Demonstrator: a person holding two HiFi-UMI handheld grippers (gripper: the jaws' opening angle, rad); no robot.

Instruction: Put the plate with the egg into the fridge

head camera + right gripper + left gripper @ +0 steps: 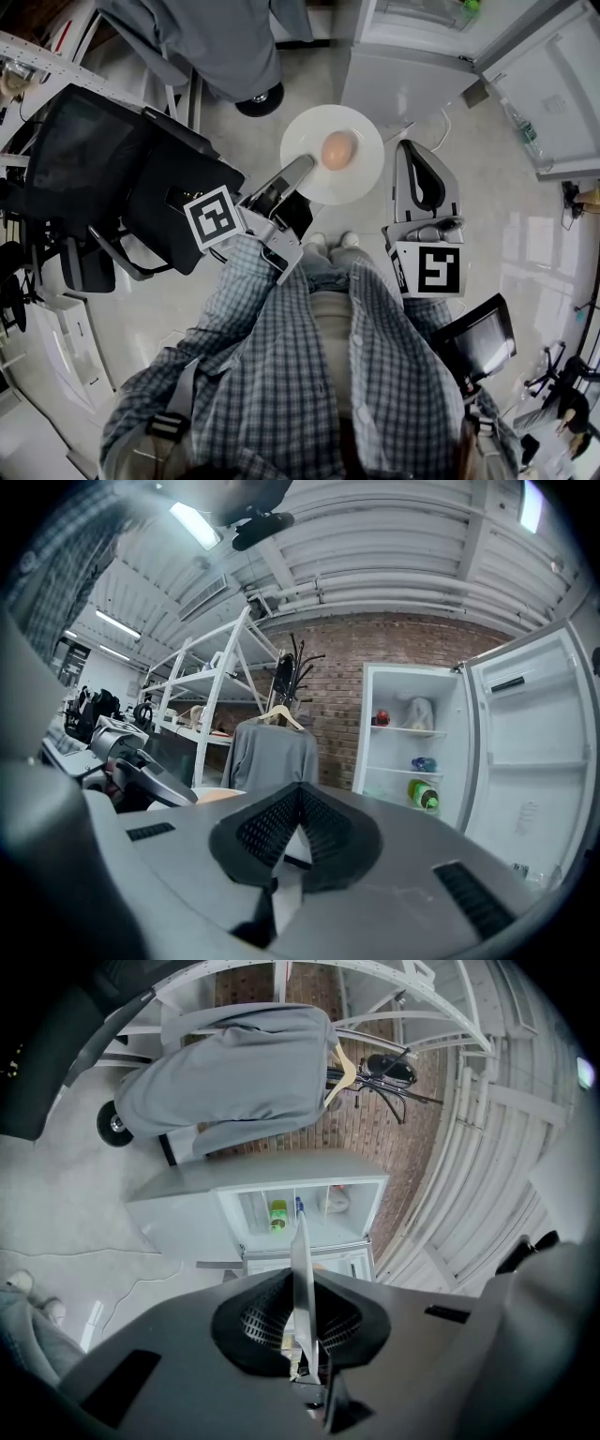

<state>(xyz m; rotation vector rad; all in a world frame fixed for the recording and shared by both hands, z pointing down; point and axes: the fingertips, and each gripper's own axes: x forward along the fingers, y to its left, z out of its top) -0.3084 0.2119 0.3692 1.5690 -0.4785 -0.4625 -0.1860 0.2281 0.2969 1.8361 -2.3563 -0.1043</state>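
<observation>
Half done: left tongs [302,170] clamp round white plate [362,184] with brown egg [338,150]; right tongs [298,797] closed, empty; open white fridge [403,761] unreached.

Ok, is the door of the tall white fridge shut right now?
No, the tall white fridge stands with its door swung wide open, its shelves and a green bottle showing inside.

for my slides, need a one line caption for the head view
White plate with an egg held by its rim in the left gripper before the open fridge; right gripper shut, empty.
</observation>
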